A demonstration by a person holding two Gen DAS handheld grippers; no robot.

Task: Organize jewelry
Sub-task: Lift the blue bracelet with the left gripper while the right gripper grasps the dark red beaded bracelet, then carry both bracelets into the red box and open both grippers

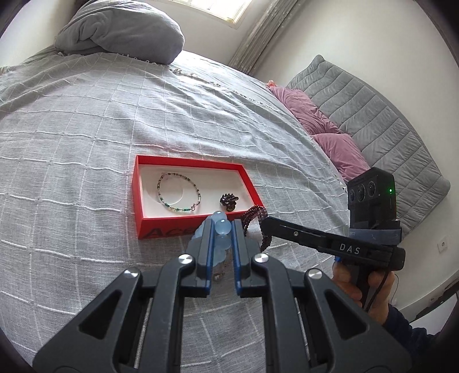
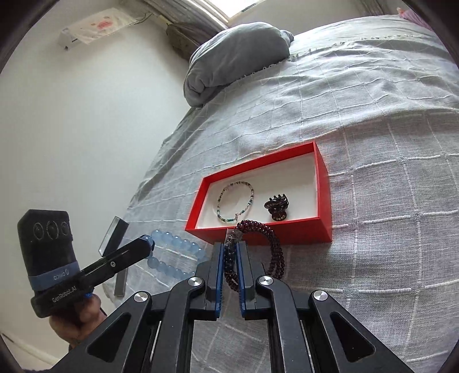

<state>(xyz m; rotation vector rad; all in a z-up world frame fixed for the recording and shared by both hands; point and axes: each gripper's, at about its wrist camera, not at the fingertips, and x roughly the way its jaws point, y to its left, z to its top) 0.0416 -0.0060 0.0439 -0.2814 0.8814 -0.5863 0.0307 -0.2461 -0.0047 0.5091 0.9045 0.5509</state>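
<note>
Red box (image 1: 172, 226) sits on the bed (image 1: 86, 129), open top, white liner. Inside: thin multicolour seed-bead bracelet (image 1: 178, 195) lying flat on the left half, dark claw hair clip (image 1: 228, 201) near the middle. Right end of the box interior is bare.

Left hand-held gripper (image 1: 222, 226) is clamped narrow on the pale blue bead bracelet (image 1: 222, 229), large translucent round beads; the loop hangs just short of the box's near wall. In the right wrist view the same blue bracelet (image 2: 175, 255) trails between the left hand-held gripper (image 2: 147, 241) and the box (image 2: 321, 183).

Right hand-held gripper (image 2: 231, 248) is pinched on the dark maroon bead strand (image 2: 266, 249), small glossy beads in several wraps, draped at the box's near edge. The box's near wall stands between both held pieces and the liner.

Bed cover is grey woven cotton with a raised white grid. Rolled grey blanket (image 1: 120, 31) at the far end, pink pillows (image 1: 324, 129) and a quilted grey pad (image 1: 373, 114) by the wall. White walls, window (image 1: 218, 8) above. A small mirror-like slab (image 2: 113, 235) lies off the bed edge.
</note>
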